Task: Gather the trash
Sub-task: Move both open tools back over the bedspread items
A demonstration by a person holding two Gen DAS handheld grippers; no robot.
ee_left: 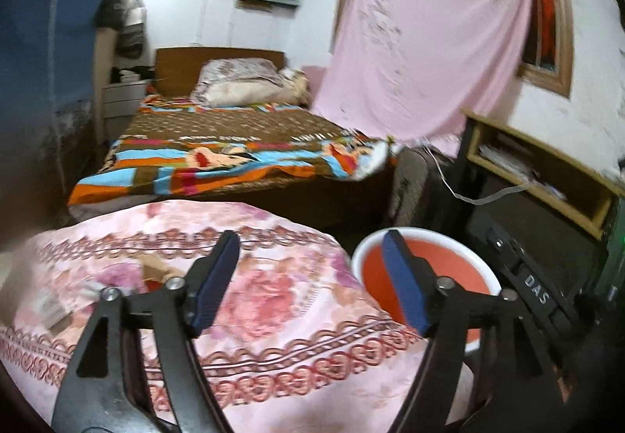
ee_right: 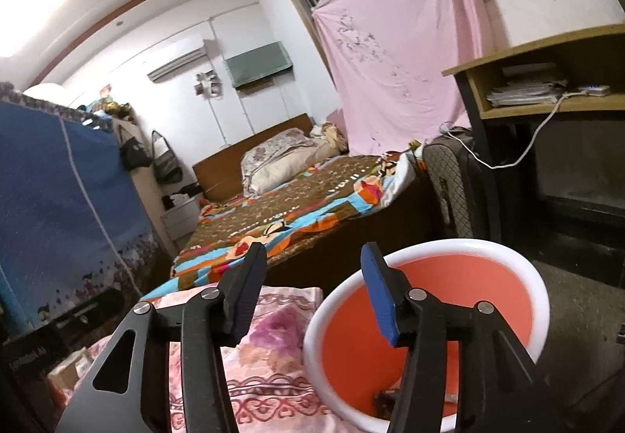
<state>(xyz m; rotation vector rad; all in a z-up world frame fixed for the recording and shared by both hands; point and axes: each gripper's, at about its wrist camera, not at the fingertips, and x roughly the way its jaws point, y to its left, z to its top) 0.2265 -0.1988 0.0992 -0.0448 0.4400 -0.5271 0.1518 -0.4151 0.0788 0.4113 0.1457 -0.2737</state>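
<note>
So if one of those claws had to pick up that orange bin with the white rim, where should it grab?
Probably the white rim of the orange bin, from above. The bin stands upright with its mouth open, so one finger could slip inside the wall, the other outside. The right gripper is nearest, open and empty.

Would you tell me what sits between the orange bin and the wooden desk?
Only bare dark floor separates the orange bin from the wooden desk; the right wrist view shows it.

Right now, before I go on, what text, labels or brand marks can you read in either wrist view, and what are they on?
"DAS": white letters on the black gripper body beside the orange bin, left wrist view.
White lettering on the black box, right wrist view: blurred and turned round, unreadable.
Pale marks on the bedspread: too blurred to read.
</note>
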